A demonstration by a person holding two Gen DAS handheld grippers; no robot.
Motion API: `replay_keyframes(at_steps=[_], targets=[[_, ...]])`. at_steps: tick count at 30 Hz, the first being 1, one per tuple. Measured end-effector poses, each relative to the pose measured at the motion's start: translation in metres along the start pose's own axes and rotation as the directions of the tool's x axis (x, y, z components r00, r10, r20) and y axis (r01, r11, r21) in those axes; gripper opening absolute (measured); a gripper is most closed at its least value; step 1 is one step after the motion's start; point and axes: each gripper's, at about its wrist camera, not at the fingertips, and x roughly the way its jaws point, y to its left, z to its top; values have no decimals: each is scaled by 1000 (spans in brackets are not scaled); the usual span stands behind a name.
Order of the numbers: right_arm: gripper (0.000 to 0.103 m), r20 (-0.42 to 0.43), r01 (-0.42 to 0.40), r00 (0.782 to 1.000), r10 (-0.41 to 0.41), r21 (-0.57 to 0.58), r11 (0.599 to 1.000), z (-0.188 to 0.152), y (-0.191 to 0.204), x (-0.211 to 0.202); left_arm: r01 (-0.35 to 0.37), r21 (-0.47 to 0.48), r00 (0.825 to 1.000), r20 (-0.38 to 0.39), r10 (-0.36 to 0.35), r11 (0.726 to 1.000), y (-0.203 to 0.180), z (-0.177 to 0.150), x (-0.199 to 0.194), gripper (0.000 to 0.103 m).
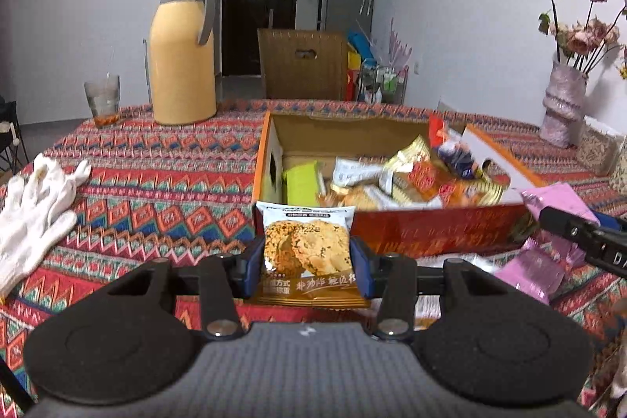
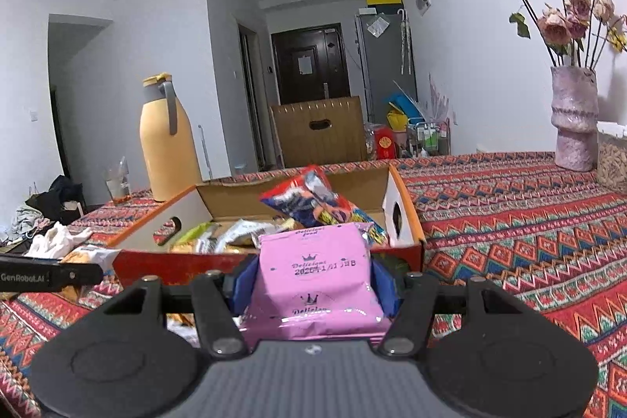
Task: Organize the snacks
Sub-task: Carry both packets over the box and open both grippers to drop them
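both grippers loaded at the snack box

the left gripper (image 1: 307, 261) tilts slightly down toward the near wall of the orange cardboard box (image 1: 431, 228), its blue pads clamped on an upright cookie packet (image 1: 307, 249). the right gripper (image 2: 313, 285) points at the same box (image 2: 403, 198) and grips a pink snack packet (image 2: 313, 285) between its 2 pads. the left view alone shows white gloves (image 1: 35, 206) on the patterned tablecloth (image 1: 156, 163); the right view alone shows a red-blue chip bag (image 2: 309, 200) sticking up from the box.
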Motion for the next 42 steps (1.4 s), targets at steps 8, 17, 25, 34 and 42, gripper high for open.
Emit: replay_keyframes(at_steps=[8,17,25,34,42], targets=[[60,28,-10,1000,10,-17,1000,23,11,13,15,-15,998,66,-14,1000,-11,29,1,47],[60,48,10,999,-9,-8,1000,51,10,41,6,-24,994,111,-3,1000,-23,60,18,47],[60,48,59,997,-60,30,998,68,-3,76,-13,-42,991,130,18,999,-30,81,45,47],[60,22,79,996,-81,65,995,54,-14,101,-40,-54,993,108,46,998,-28,72,87,47],[60,-9,93,996,-93,36,995,45,-9,109,-43,-57,995,87,48,997,-21,65,100,47]])
